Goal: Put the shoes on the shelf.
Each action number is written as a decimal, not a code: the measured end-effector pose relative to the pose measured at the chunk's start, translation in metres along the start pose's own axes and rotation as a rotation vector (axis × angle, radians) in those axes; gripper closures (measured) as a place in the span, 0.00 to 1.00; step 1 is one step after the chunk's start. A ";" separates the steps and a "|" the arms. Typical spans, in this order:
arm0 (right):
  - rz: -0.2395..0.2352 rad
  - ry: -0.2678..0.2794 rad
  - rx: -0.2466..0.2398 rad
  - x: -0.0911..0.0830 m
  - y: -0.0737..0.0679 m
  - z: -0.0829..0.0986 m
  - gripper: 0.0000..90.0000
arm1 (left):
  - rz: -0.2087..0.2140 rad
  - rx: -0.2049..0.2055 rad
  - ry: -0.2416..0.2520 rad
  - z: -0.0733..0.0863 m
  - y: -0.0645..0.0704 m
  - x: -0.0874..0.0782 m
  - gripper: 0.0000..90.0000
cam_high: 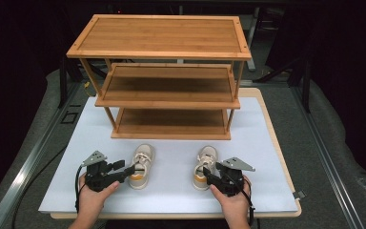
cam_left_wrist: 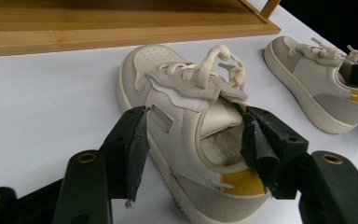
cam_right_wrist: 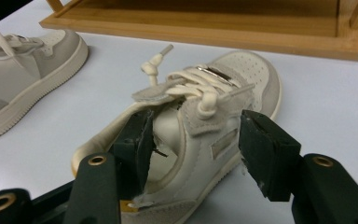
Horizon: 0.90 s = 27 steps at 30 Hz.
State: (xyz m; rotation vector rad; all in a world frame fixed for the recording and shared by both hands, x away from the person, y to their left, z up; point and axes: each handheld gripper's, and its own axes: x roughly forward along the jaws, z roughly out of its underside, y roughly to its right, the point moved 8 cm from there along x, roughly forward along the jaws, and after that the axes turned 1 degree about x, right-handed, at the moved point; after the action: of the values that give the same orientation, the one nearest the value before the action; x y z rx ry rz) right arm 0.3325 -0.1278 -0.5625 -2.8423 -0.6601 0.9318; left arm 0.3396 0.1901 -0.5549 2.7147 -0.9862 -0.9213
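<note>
Two small beige shoes with yellow heel tabs stand toe-first toward a wooden rack. My left gripper (cam_high: 126, 168) is open at the left shoe (cam_high: 142, 167). In the left gripper view, the left gripper (cam_left_wrist: 196, 116) has one jaw on each side of that left shoe (cam_left_wrist: 182, 140) at its collar. My right gripper (cam_high: 206, 173) is open at the heel of the right shoe (cam_high: 206, 161). In the right gripper view, the right gripper (cam_right_wrist: 196, 119) has one jaw inside the right shoe (cam_right_wrist: 242, 74) and the other just outside its side wall.
A three-shelf wooden rack (cam_high: 171, 90) stands at the back of the white board (cam_high: 171, 157), its shelves bare. Its lowest shelf lies just beyond the shoes' toes. Dark floor and metal rails surround the board.
</note>
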 end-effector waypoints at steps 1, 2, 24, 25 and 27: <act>-0.004 -0.005 0.010 0.001 0.001 0.001 0.50 | 0.000 0.003 -0.001 0.000 0.001 0.001 0.44; -0.007 -0.004 0.025 0.002 0.001 0.001 0.50 | 0.001 0.002 -0.004 0.000 0.002 0.003 0.44; -0.088 -0.047 0.012 0.020 -0.013 -0.002 0.68 | -0.021 -0.042 -0.061 0.000 0.010 0.030 0.64; -0.088 -0.047 0.012 0.020 -0.013 -0.002 0.68 | -0.021 -0.043 -0.057 0.000 0.012 0.032 0.64; -0.097 -0.055 0.002 0.022 -0.016 -0.003 0.69 | -0.013 -0.047 -0.057 0.000 0.018 0.036 0.64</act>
State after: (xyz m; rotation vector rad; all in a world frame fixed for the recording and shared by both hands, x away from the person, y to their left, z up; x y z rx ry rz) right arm 0.3439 -0.1039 -0.5688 -2.7636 -0.7953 0.9980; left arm 0.3514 0.1539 -0.5673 2.6737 -0.9450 -1.0157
